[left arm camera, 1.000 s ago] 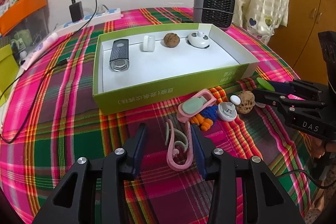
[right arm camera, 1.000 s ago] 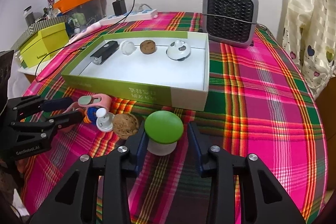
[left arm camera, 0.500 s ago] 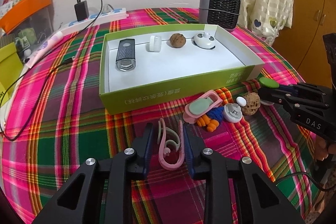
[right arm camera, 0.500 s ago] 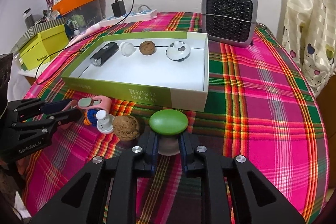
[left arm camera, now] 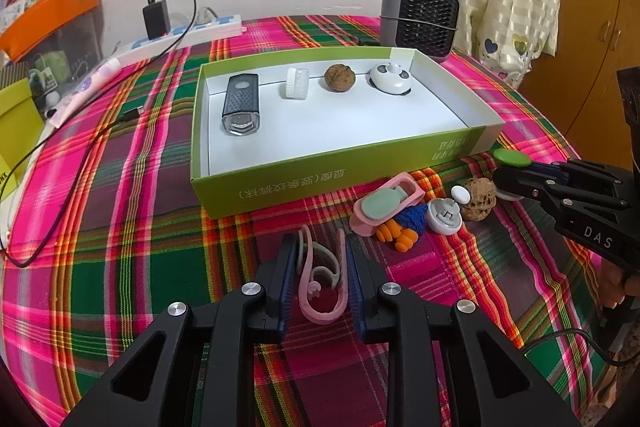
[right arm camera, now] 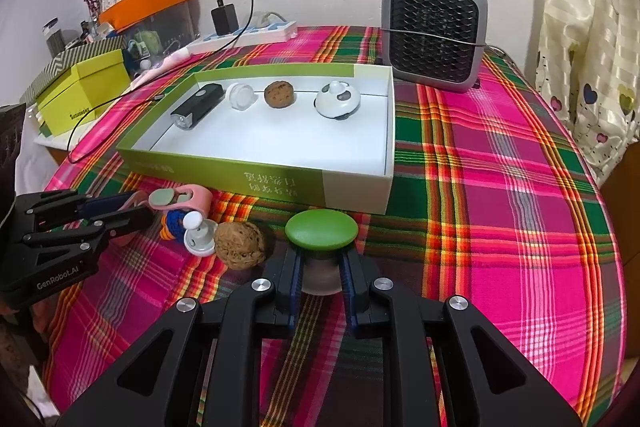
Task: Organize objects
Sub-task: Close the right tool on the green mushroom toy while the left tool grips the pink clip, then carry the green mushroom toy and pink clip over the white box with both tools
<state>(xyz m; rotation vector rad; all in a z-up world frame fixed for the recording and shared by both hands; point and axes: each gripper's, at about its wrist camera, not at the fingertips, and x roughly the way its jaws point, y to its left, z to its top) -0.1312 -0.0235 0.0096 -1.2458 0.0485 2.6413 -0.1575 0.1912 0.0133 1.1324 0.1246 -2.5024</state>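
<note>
Since a second ago, both pairs of jaws have been drawn in from wide apart, while the objects on the tablecloth [left arm camera: 120, 227] have kept their places. The left gripper [left arm camera: 318, 255] is seen closing, its blue pads pressed against either side of the pink hook-shaped clip [left arm camera: 320, 279], which lies on the cloth just in front of the green box [left arm camera: 320, 179]. The right gripper [right arm camera: 320, 267] is clenched on the pale stem of the green-capped mushroom-shaped knob [right arm camera: 321, 230], which stands upright on the cloth close to the box's near right corner.

Inside the green box, along its far wall, four things are lined up from left to right: a black bike light [left arm camera: 241, 103], a white ribbed cap [left arm camera: 297, 89], a walnut [left arm camera: 339, 77] and a white rounded gadget with grey spots [left arm camera: 391, 79]. The rest of the box's white floor is bare.

In front of the box's long near wall a small cluster is found: a pink case with a grey-green oval insert [left arm camera: 386, 201], orange earplugs [left arm camera: 396, 233] and a blue knitted piece [left arm camera: 412, 217] touching it, a white round suction hook [left arm camera: 444, 215], and a second walnut [left arm camera: 478, 199] just beside the hook. Behind the box, a grey fan heater [right arm camera: 434, 31] stands at its far right, and a white power strip [left arm camera: 184, 35] with a black charger [left arm camera: 156, 19] lies at its far left.
</note>
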